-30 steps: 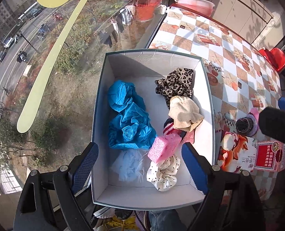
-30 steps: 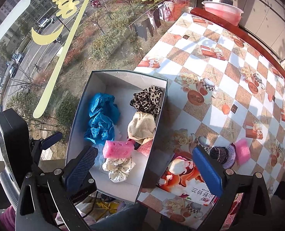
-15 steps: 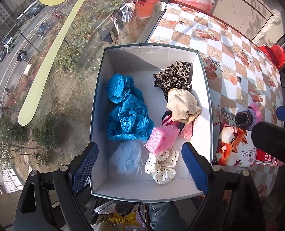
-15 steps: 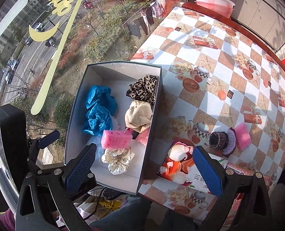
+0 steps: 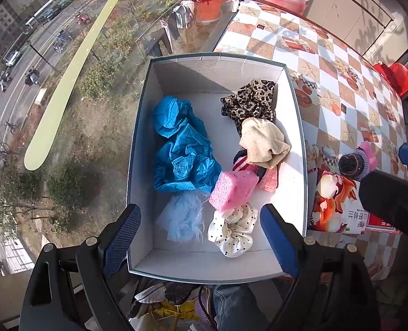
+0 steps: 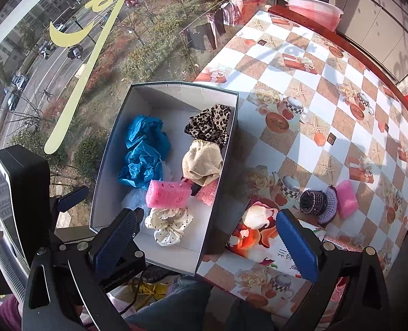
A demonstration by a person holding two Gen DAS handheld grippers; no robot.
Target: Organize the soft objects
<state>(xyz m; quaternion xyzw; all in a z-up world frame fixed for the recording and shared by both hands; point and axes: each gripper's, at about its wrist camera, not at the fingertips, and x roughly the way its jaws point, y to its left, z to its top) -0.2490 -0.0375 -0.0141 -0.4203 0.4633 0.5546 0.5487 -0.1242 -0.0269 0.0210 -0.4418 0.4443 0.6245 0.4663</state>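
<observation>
A white box [image 5: 296, 127] [image 6: 217, 193] holds several soft things: blue cloth [image 5: 182, 149], leopard fabric [image 5: 251, 100], beige cloth [image 5: 263, 140], a pink sponge [image 5: 233, 190] [image 6: 168, 193], a dotted white scrunchie [image 5: 233, 230] [image 6: 168, 224] and a pale blue tuft [image 5: 183, 219]. On the table lie a dark knitted piece [image 6: 311, 202] and another pink sponge [image 6: 347, 198]. My left gripper [image 5: 201, 234] is open and empty above the box's near end. My right gripper [image 6: 212, 241] is open and empty above the box's near right corner.
A printed carton [image 6: 262, 234] [image 5: 339, 207] lies beside the box on the checkered tablecloth [image 6: 314, 104]. A pink basin [image 6: 314, 9] stands at the table's far end. The window glass is to the left of the box. A red stool [image 5: 397, 78] is at the right.
Both grippers have drawn back and up a little from the box; the view has widened. Nothing was taken or let go.
</observation>
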